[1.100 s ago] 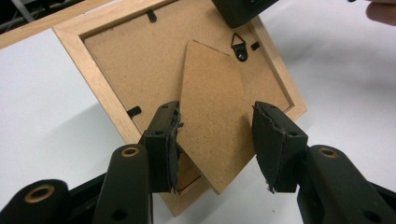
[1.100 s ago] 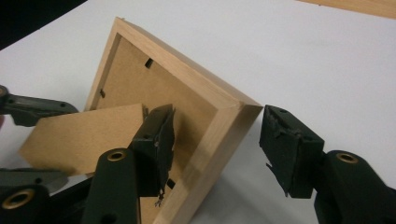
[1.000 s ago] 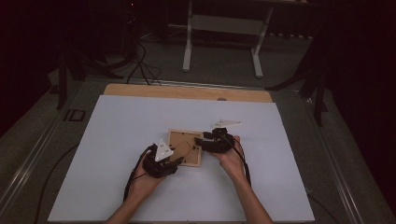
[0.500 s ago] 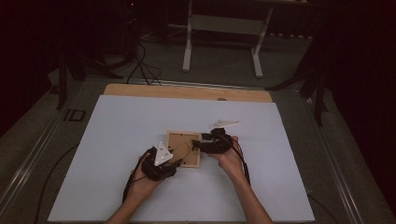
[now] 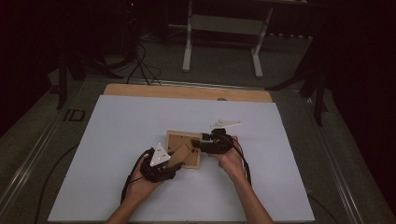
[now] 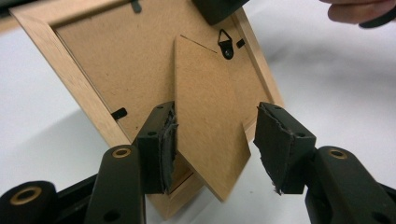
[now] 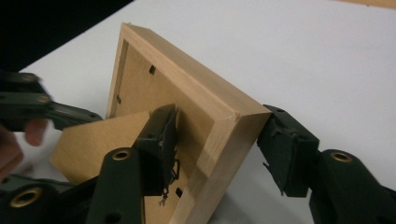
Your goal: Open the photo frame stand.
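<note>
Since the earlier frames, little had shifted: both hands kept their places at the picture frame (image 5: 183, 148), which lay back-up near the middle of the white surface (image 5: 116, 130), while the left tongs (image 6: 212, 140) had just been opening a little around the cardboard stand flap (image 6: 210, 121) and the right tongs (image 7: 217, 140) had just been closing in on the frame's wooden edge (image 7: 224, 135). In the left gripper view the flap stood out from the backing board (image 6: 116, 60) with one pad touching its edge and the other pad clear of it, so those tongs stood apart, not clamped. In the right gripper view one pad lay against the backing inside the rim and the other stood just off the outer corner, so those tongs too were apart, straddling the edge without a firm grip. The step in hand looked like folding the stand out while the frame was steadied. The next move probably called for the right tongs to pinch the rim firmly and the left to catch the flap and swing it further. The small hanger ring (image 6: 226, 39) and turn clips (image 6: 119, 113) sat close by but clear. Beyond the sheet, a wooden strip (image 5: 187, 92) and dark floor lay well apart, so nothing stood in the way.
</note>
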Demonstrator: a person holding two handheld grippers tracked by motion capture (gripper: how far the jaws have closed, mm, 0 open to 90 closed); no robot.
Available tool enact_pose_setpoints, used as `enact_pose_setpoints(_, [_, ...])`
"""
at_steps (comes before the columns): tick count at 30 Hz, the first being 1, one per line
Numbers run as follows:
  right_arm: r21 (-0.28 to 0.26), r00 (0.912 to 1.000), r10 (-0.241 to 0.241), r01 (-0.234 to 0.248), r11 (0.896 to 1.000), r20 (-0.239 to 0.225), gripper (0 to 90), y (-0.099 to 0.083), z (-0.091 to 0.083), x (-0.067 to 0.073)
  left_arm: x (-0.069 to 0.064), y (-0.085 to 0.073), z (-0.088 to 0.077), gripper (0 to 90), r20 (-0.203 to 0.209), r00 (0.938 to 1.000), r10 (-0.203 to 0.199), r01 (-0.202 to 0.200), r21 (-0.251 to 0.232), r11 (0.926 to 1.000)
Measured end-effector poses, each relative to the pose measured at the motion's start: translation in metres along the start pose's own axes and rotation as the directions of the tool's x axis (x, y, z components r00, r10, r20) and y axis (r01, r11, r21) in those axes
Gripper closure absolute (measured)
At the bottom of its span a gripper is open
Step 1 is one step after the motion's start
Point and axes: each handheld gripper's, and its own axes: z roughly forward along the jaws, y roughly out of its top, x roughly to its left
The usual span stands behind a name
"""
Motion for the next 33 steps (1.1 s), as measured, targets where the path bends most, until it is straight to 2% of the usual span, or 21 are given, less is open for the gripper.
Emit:
enact_pose_setpoints(2, [-0.006,0.9998,-0.019,0.019,1.000,-0.002,49.0,0.001,-0.001,0.002,0.001,0.001,-0.001,51.7,0.013,0.9996,-0.025,0.025,0.000,0.9997])
enact_pose_setpoints(3, [-0.009,0.9997,-0.025,0.025,1.000,-0.002,49.6,0.001,-0.002,0.004,0.001,0.001,-0.001,55.0,0.003,0.9995,-0.032,0.032,0.002,0.9995])
enact_pose_setpoints(6, [-0.021,0.9993,-0.034,0.034,0.999,-0.013,51.6,0.002,-0.005,0.007,0.001,0.002,-0.002,64.6,0.006,0.9992,-0.039,0.039,-0.007,0.9992])
enact_pose_setpoints(9, [-0.024,0.9987,-0.046,0.045,0.999,-0.022,52.2,0.002,-0.007,0.009,0.001,0.003,-0.003,69.5,0.001,0.9992,-0.041,0.041,-0.006,0.9992])
enact_pose_setpoints(11, [-0.022,0.9971,-0.074,0.074,0.997,-0.017,52.3,0.003,-0.010,0.013,0.000,0.006,-0.003,71.3,-0.008,0.9995,-0.031,0.031,-0.008,0.9995])
enact_pose_setpoints(18, [-0.027,0.9946,-0.102,0.102,0.994,0.022,52.6,0.004,-0.014,0.016,-0.001,0.011,0.002,73.2,-0.043,0.9990,-0.009,0.009,0.002,1.0000])
enact_pose_setpoints(20, [-0.028,0.9916,-0.120,0.121,0.992,0.049,53.2,0.005,-0.015,0.018,0.000,0.014,0.004,73.5,-0.059,0.9983,-0.001,0.002,0.005,1.0000])
enact_pose_setpoints(24, [-0.027,0.9838,-0.155,0.158,0.987,0.091,54.0,0.008,-0.015,0.022,0.005,0.017,0.007,75.6,-0.085,0.9963,-0.013,0.014,0.002,0.9999])
enact_pose_setpoints(28, [-0.028,0.9802,-0.160,0.164,0.986,0.117,54.0,0.009,-0.014,0.023,0.009,0.018,0.012,76.0,-0.083,0.9961,-0.028,0.028,-0.003,0.9996])
enact_pose_setpoints(33, [-0.025,0.9783,-0.162,0.166,0.986,0.130,53.9,0.009,-0.015,0.022,0.008,0.019,0.016,76.0,-0.083,0.9962,-0.025,0.025,-0.004,0.9997])
